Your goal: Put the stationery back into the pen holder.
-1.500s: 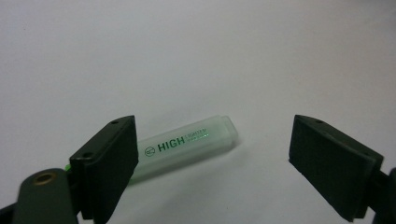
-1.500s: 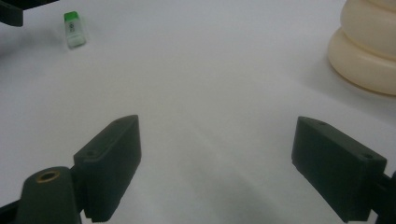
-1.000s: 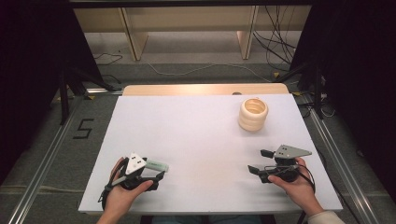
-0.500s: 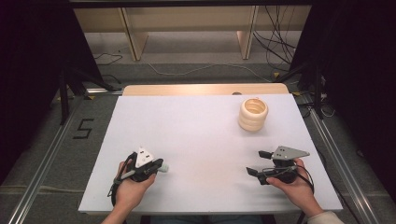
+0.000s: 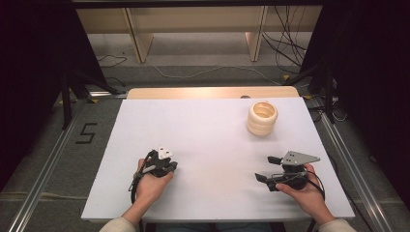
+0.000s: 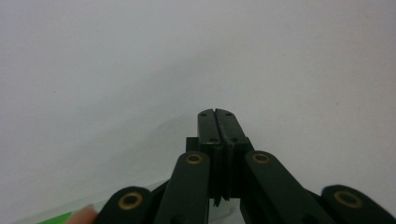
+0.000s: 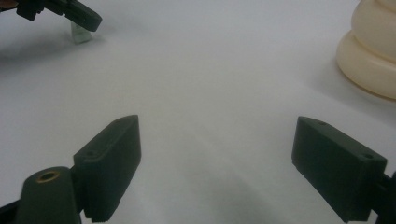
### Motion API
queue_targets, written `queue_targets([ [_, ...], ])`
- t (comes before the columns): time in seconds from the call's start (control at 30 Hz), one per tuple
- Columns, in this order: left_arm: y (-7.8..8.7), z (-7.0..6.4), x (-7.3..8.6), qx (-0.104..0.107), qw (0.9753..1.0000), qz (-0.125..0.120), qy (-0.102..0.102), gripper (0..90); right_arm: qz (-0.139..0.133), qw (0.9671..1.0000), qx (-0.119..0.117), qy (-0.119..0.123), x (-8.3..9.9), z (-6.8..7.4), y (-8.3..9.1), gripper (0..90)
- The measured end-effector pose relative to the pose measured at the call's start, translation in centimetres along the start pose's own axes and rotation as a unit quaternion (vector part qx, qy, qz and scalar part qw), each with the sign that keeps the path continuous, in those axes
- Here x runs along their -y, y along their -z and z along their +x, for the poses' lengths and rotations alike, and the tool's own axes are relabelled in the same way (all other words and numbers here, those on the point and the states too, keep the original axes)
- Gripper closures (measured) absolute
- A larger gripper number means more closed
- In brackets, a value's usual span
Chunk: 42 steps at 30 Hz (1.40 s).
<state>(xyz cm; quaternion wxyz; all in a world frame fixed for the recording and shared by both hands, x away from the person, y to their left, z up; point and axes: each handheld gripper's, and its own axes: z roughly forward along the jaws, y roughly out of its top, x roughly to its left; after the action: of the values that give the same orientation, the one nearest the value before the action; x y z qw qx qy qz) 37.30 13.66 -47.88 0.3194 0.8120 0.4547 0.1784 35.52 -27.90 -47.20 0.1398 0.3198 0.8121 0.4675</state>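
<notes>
Jaws on my right gripper (image 5: 265, 168) gape wide over the bare white desk (image 5: 212, 145); the left gripper (image 5: 167, 166) has its jaws pressed flat together. The cream ringed stack (image 5: 262, 118) stands far right, mouth up. My left gripper has swung from pointing across the desk to pointing away and down. The small clear piece (image 7: 80, 35) hangs upright beneath its tip, probably about to be set down, though I cannot tell whether it is pinched.

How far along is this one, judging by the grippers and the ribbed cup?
Nothing looks done yet: the ribbed cup stands alone at the table's far right, untouched. In hand: the right gripper is open and empty on the near side, jaws wide apart; the left gripper is shut, jaws pressed together over bare table. Left: reaching and handling the cup.
</notes>
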Motion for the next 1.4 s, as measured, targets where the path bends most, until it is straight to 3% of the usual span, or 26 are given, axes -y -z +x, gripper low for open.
queue_targets([
  [0.13,-0.3,0.0,0.0,-0.001,0.9999,0.011,0.001,89.9,-0.001,1.0000,-0.001,0.003,0.0,0.0,0.0,16.7],
  [0.9,-0.7,0.4,-0.1,-0.004,0.9996,0.024,0.013,89.9,0.002,1.0000,-0.001,0.003,-0.1,0.1,0.0,16.7],
  [1.4,0.9,0.0,1.0,0.016,0.9978,0.063,0.011,89.9,0.000,1.0000,-0.002,-0.001,0.0,0.1,0.1,16.7],
])
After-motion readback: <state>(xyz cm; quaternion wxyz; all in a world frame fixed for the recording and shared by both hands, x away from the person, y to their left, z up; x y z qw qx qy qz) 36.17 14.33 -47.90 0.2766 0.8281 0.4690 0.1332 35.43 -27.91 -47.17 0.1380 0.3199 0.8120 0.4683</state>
